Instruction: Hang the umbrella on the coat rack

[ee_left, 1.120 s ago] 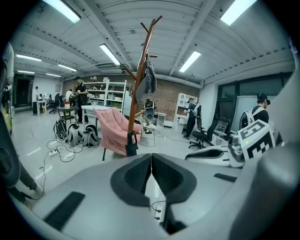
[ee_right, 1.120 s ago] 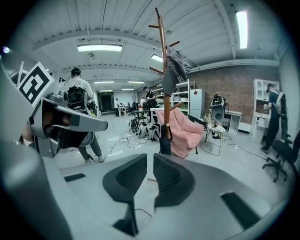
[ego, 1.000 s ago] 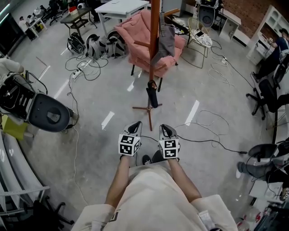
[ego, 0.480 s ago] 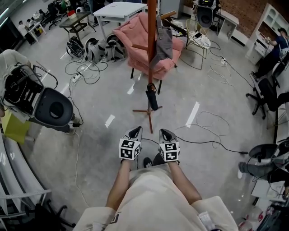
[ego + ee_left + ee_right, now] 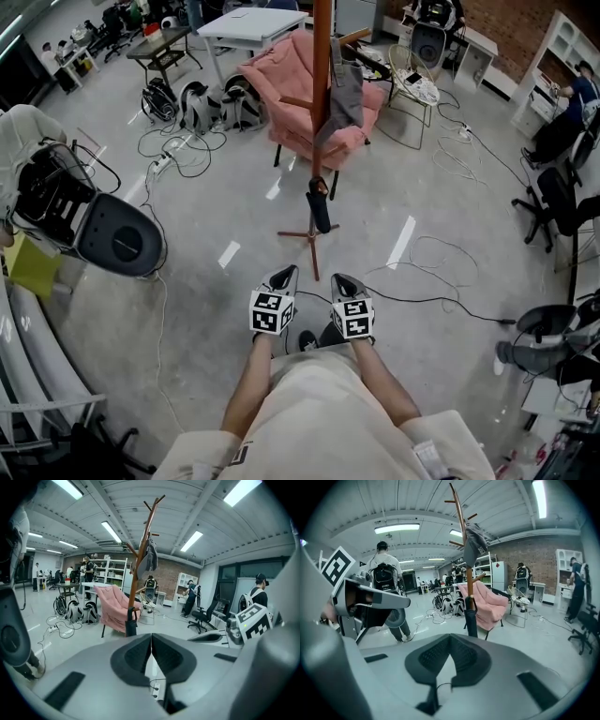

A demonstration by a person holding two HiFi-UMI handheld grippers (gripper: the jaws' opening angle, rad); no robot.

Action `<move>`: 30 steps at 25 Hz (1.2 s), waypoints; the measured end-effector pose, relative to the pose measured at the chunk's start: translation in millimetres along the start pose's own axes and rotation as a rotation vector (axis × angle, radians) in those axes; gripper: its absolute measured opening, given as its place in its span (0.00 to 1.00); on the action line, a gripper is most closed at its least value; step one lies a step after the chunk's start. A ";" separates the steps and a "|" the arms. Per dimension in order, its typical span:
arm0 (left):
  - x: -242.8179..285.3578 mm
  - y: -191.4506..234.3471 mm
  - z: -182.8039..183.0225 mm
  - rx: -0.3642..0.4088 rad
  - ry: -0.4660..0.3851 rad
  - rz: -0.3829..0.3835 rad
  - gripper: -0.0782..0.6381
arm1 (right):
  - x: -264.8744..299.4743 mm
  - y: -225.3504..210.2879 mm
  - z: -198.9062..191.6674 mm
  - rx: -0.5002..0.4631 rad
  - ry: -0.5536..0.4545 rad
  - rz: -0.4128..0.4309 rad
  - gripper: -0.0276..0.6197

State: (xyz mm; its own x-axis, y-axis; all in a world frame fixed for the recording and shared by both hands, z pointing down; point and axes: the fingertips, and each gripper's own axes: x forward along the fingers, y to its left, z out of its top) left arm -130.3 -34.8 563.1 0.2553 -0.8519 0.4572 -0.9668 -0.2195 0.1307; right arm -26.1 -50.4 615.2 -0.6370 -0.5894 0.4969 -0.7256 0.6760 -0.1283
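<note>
A tall brown wooden coat rack (image 5: 322,94) stands on the floor ahead of me. A black folded umbrella (image 5: 319,208) hangs low on its pole by the handle, clear of both grippers. It also shows in the left gripper view as the umbrella (image 5: 131,623) and in the right gripper view as the umbrella (image 5: 471,620). A grey garment (image 5: 345,89) hangs higher on the rack. My left gripper (image 5: 285,273) and right gripper (image 5: 340,278) are side by side near my body, well short of the rack. Both are shut with nothing between the jaws.
A pink armchair (image 5: 300,84) stands just behind the rack. Backpacks (image 5: 211,94) and loose cables (image 5: 431,300) lie on the floor. A grey round-based machine (image 5: 117,244) is at the left. Office chairs (image 5: 548,202) are at the right. A person with a backpack (image 5: 386,581) stands off to the left.
The head view has shifted slightly. Both grippers stay side by side in about the same place, and the umbrella hangs still on the rack.
</note>
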 end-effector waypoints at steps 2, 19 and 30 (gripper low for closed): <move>3.1 2.1 0.8 -0.002 -0.001 -0.001 0.12 | 4.6 -2.0 -1.1 -0.003 0.007 0.000 0.05; -12.0 -5.6 -5.0 -0.010 -0.009 0.005 0.12 | -11.9 0.8 -5.4 -0.017 0.003 -0.016 0.05; -4.7 -9.4 -1.0 0.005 -0.002 -0.011 0.12 | -13.0 -6.3 -4.7 0.010 -0.003 -0.027 0.05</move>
State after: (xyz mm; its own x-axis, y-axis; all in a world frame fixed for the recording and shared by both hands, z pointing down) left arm -122.4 -28.3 560.7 0.2655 -0.8506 0.4538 -0.9641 -0.2307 0.1316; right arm -12.1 -44.9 613.6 -0.6178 -0.6086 0.4980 -0.7451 0.6555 -0.1234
